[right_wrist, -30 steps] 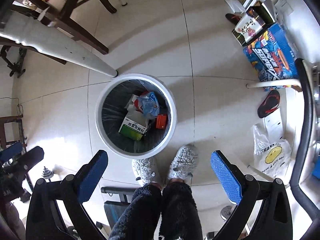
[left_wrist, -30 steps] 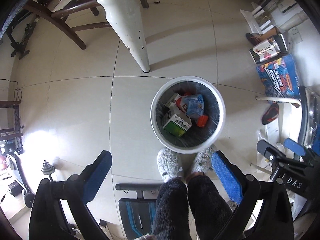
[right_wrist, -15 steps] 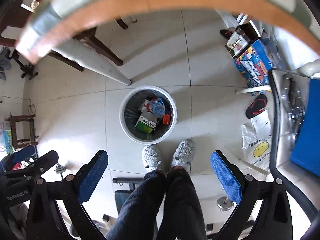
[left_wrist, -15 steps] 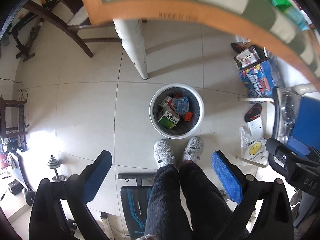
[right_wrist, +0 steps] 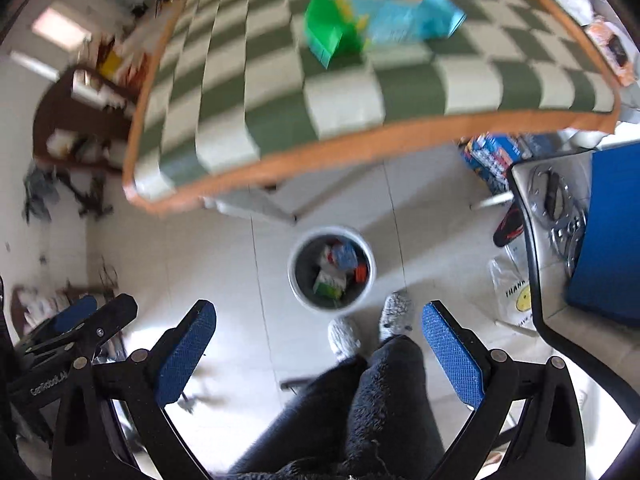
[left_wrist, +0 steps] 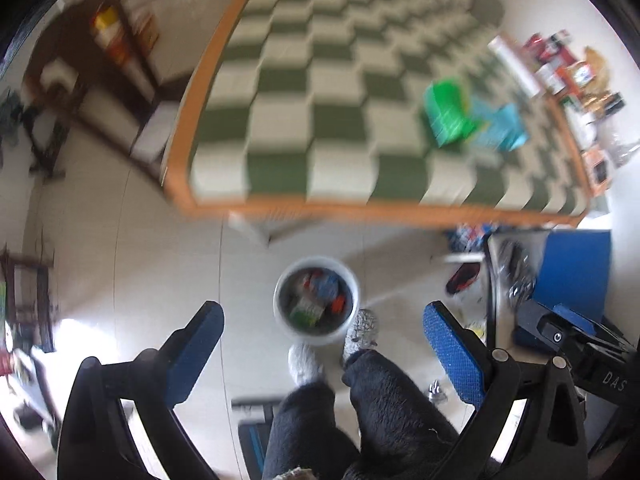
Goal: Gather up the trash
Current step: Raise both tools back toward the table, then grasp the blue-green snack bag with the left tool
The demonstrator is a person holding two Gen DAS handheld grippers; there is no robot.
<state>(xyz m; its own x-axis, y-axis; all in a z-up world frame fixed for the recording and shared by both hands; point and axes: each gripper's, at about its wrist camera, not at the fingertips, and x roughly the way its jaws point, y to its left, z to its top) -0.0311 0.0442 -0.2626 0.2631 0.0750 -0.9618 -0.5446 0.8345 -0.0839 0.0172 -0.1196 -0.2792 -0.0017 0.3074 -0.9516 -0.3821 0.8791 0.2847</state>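
Observation:
A white trash bin (left_wrist: pixel 316 304) (right_wrist: pixel 332 272) stands on the tiled floor far below, holding a green-white carton, a blue wrapper and an orange piece. On the green-white checkered table (left_wrist: pixel 340 120) (right_wrist: pixel 320 80) lie a green box (left_wrist: pixel 448 116) (right_wrist: pixel 328 34) and a light blue packet (left_wrist: pixel 500 128) (right_wrist: pixel 412 20) side by side. My left gripper (left_wrist: pixel 320 336) is open and empty, high above the floor. My right gripper (right_wrist: pixel 320 332) is open and empty too. Both views are blurred.
The person's legs and grey slippers (left_wrist: pixel 360 332) stand beside the bin. Wooden chairs (left_wrist: pixel 104 64) are left of the table. Packets and jars (left_wrist: pixel 572 76) line the table's far right edge. A blue box (right_wrist: pixel 496 152), a sandal and a plastic bag (right_wrist: pixel 516 292) lie on the floor at right.
Both grippers have risen from just above the bin to above table height. The checkered tabletop with the green box and blue packet has come into view; the bin looks smaller.

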